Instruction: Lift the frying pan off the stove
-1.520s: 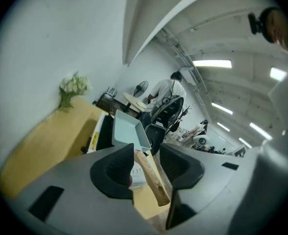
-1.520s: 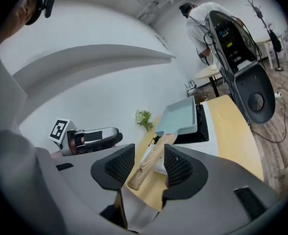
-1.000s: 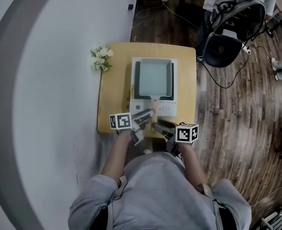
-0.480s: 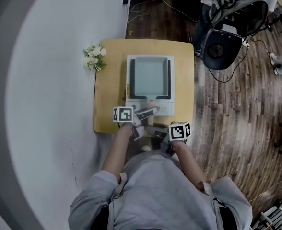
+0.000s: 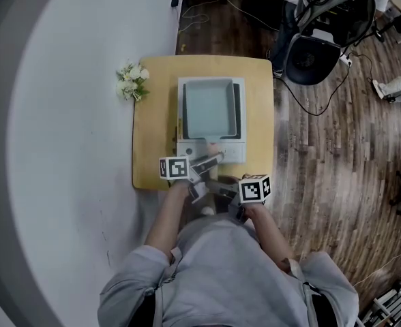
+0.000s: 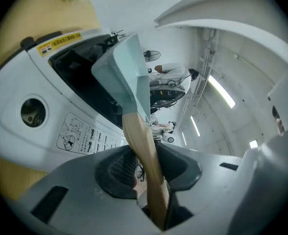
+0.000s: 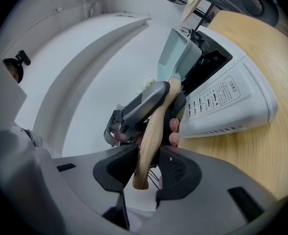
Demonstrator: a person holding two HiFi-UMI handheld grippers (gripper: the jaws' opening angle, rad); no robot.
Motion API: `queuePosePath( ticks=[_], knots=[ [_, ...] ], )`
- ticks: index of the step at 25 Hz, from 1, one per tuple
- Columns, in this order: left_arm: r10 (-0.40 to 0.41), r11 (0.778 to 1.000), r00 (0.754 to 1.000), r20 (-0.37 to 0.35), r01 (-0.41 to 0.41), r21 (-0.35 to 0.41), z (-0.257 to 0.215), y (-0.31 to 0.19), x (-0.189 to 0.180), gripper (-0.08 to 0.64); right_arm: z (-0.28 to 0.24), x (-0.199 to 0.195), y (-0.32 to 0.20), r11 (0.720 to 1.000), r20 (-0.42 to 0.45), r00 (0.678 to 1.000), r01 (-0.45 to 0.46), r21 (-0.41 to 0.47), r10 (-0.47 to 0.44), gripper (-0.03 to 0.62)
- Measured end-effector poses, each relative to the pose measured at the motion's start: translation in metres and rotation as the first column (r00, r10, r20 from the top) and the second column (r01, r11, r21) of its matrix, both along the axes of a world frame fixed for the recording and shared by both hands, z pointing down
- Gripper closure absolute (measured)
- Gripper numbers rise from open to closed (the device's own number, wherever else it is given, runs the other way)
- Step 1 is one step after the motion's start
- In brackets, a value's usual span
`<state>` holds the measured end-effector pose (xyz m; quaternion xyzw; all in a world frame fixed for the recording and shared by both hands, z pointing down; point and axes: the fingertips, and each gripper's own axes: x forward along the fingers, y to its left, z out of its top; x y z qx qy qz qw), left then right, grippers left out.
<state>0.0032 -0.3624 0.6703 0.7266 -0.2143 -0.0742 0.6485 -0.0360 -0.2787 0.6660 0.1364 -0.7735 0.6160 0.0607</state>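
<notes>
The frying pan (image 5: 209,107) is rectangular and pale blue-green, and it lies flat on the dark top of the white stove (image 5: 232,152). Its light wooden handle (image 6: 143,155) reaches over the front panel of the stove toward me. The stove stands in the middle of a yellow wooden table (image 5: 153,128).

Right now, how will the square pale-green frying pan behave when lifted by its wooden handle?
Likely nose-heavy: the frying pan sits ahead of the wooden handle, where the left tongs and right tongs have just been closing. Smooth wood may slip. Probably rigid, metal-looking.
</notes>
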Motion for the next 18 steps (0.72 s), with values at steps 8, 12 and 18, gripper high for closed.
queuePosePath(
  ticks=[8, 12, 18],
  knots=[
    [0.028, 0.991, 0.994, 0.104, -0.041, 0.131, -0.026, 0.032, -0.002, 0.443, -0.015, -0.005, 0.033, 0.994, -0.022, 0.999, 0.042, 0.103, -0.04, 0.472],
    [0.038, 0.983, 0.991, 0.132, -0.061, 0.175, -0.036, 0.057, -0.004, 0.443, -0.023, -0.008, 0.057, 0.987, -0.033, 0.998, 0.052, 0.15, -0.048, 0.472],
    [0.042, 0.966, 0.988, 0.15, -0.078, 0.246, -0.054, 0.11, 0.002, 0.443, -0.034, -0.003, 0.108, 0.973, -0.042, 0.998, 0.062, 0.222, -0.054, 0.469]
  ],
)
